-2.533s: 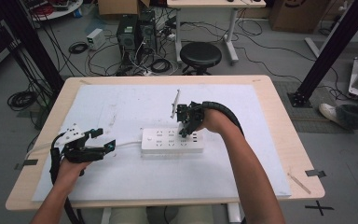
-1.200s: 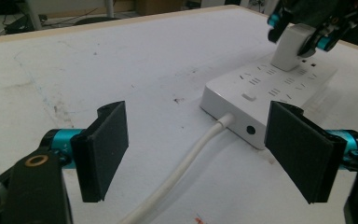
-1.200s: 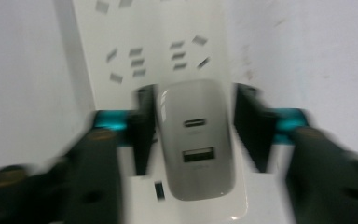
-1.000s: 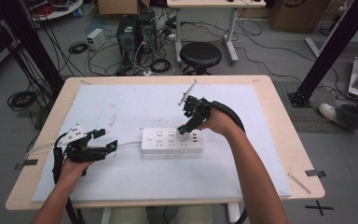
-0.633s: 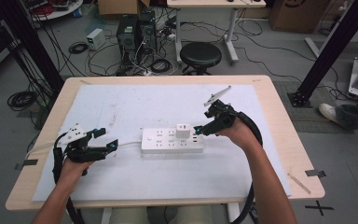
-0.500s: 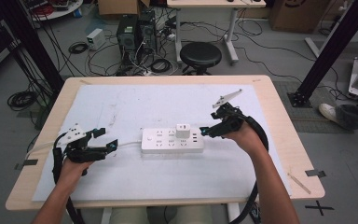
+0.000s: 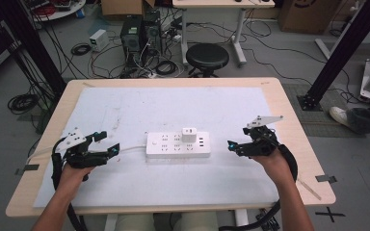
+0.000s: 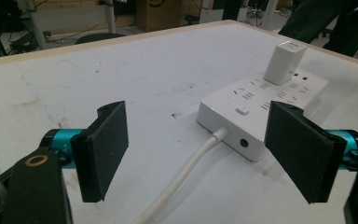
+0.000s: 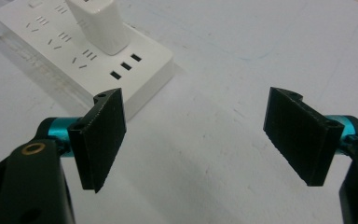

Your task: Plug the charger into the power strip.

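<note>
A white power strip lies in the middle of the white mat, and a white charger stands plugged into its top. My left gripper rests left of the strip, open and pointing at it. In the left gripper view the strip and its white cable lie between and beyond the wide jaws of this gripper. My right gripper sits just right of the strip. It is open, its jaws have just been opening, and nothing is between them. In the right gripper view the strip and charger lie beyond that gripper.
The white mat covers most of the wooden table. A black stool and tangled cables stand on the floor past the far edge. Bare mat lies in front of the strip.
My right gripper has let go of the charger and moved right, away from the strip, ending beside its right end. The charger stays plugged in. The left gripper has kept still.
</note>
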`<state>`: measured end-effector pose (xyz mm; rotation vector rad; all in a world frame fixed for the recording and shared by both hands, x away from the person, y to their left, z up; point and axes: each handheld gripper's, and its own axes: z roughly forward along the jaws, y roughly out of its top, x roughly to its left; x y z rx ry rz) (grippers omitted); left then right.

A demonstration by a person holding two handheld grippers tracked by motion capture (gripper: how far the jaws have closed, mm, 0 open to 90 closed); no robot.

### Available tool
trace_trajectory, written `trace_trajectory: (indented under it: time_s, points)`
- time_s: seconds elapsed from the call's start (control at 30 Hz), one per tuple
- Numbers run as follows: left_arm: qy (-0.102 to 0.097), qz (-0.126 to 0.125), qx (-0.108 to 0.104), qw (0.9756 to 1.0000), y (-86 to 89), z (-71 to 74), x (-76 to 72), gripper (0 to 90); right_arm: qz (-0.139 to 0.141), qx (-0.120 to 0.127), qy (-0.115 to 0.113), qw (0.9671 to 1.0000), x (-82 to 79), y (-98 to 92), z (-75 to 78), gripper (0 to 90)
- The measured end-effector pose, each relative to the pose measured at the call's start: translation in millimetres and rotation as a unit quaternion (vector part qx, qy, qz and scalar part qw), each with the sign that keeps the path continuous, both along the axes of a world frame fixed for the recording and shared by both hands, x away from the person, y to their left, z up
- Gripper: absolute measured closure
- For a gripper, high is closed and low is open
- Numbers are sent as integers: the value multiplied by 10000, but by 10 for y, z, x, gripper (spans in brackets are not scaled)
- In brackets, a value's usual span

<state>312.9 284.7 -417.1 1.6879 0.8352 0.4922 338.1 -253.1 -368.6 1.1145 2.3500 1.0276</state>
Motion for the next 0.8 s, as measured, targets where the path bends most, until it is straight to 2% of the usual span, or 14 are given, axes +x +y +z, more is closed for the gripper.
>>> trace_trajectory:
  time_s: [0.3,0.5,0.8]
  points:
    - [-90,-2,10,10000,-3,38,-29,217,-184,51,-145,9997,-174,-121,-95,212]
    - [-72,9,7,10000,-1,33,-37,217,-298,133,-190,9993,-230,-173,-159,210]
    - [-92,58,-3,9999,21,41,-63,217,-315,172,-207,9991,-251,-195,-193,208]
